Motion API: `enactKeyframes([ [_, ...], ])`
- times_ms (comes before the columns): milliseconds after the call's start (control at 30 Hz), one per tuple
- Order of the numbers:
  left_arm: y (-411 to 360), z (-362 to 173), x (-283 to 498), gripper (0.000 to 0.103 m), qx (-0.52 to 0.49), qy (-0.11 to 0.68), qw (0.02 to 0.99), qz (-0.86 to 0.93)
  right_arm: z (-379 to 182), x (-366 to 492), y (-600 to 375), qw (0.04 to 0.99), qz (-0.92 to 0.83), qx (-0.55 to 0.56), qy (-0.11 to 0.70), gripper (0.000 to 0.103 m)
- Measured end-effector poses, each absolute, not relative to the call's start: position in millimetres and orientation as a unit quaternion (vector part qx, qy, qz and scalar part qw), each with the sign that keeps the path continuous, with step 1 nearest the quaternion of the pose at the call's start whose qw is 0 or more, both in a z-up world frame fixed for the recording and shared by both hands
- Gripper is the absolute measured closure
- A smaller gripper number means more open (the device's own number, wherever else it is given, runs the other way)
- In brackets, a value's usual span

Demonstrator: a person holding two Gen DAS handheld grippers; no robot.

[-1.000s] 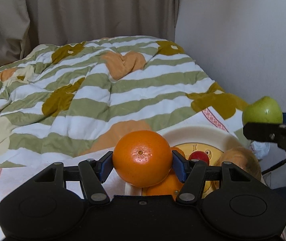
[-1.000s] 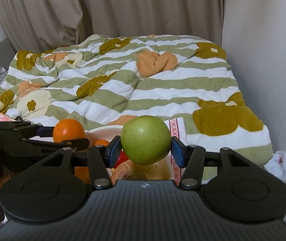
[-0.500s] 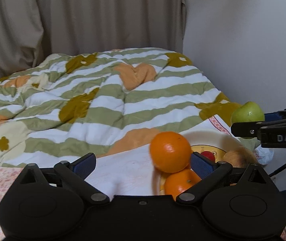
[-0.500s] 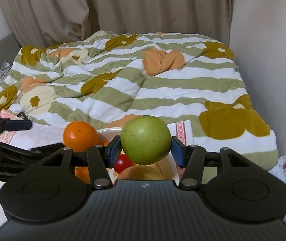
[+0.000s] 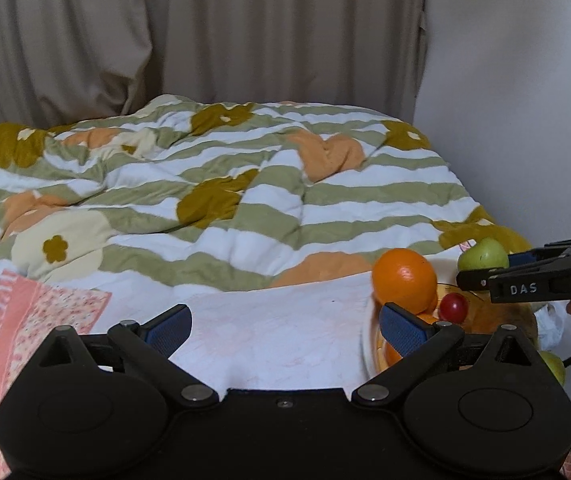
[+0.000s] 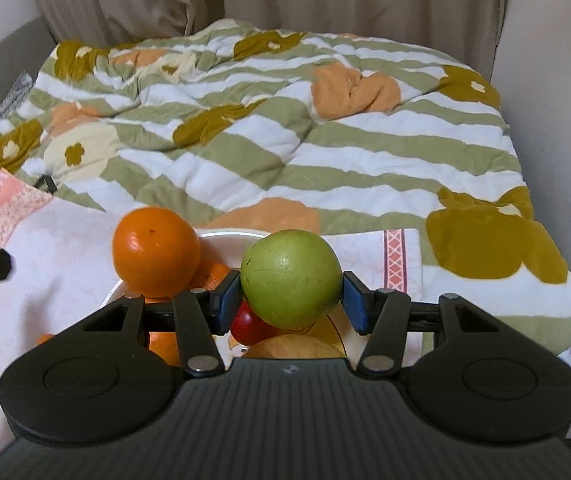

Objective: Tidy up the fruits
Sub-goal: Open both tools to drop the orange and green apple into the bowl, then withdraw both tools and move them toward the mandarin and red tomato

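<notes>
The striped quilt (image 6: 285, 128) fills the background of both views, and in front of it a white cloth (image 5: 269, 320) carries the plate (image 6: 221, 240) where the fruit is being gathered. A second ago the left gripper (image 5: 283, 326) was clamped on the big orange (image 5: 404, 280); now its jaws stand wide apart with nothing between them, and it has drawn back to the left, so the plate sits off toward its right finger. The orange has been let go and rests on top of other oranges at the plate's left edge, perched high and looking liable to roll. That settles one fruit on the pile. The right gripper (image 6: 291, 304) has not changed: it stays closed on the green apple (image 6: 291, 278), held above the plate, over the small red fruit (image 6: 247, 326) and a tan-skinned fruit (image 6: 293, 348) below it. The apple seems the next piece to go down, likely into the plate's right half, clear of the stacked orange.
</notes>
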State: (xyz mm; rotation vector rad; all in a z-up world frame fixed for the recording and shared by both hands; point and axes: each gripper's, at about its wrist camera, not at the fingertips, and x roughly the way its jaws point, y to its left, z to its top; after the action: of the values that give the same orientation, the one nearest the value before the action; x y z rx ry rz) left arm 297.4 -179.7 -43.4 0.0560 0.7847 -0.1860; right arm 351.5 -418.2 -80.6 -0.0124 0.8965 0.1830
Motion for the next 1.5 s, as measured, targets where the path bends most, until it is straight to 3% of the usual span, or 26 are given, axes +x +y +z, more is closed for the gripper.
enactKeyframes([
  [233,-170.7,-47.2,290.5,0.001,0.02,0.386,0.919,-0.081,-90.5,357.2,-413.0,0.893,0.089,-0.018,0.442,0.034],
  [300,-170.1,-48.2,288.4,0.001,0.02,0.387,0.918,-0.081,-90.7,356.5,-412.3,0.895,0.086,-0.017,0.438,0.028],
  [367,-170.0,-48.3,285.5,0.001,0.02,0.388,0.918,-0.081,-88.6,355.4,-411.9,0.897,0.088,-0.015,0.432,0.011],
  [433,-170.1,-47.3,282.0,0.001,0.02,0.387,0.918,-0.081,-84.2,351.6,-412.8,0.902,0.081,-0.015,0.423,0.0],
  [833,-173.3,-19.2,243.6,0.001,0.016,0.354,0.932,-0.082,-42.5,305.7,-418.8,0.921,0.076,-0.002,0.381,0.0],
  [1500,-131.5,41.2,148.2,0.001,0.031,0.289,0.952,-0.091,42.4,154.9,-381.8,0.944,0.041,-0.004,0.328,0.0],
])
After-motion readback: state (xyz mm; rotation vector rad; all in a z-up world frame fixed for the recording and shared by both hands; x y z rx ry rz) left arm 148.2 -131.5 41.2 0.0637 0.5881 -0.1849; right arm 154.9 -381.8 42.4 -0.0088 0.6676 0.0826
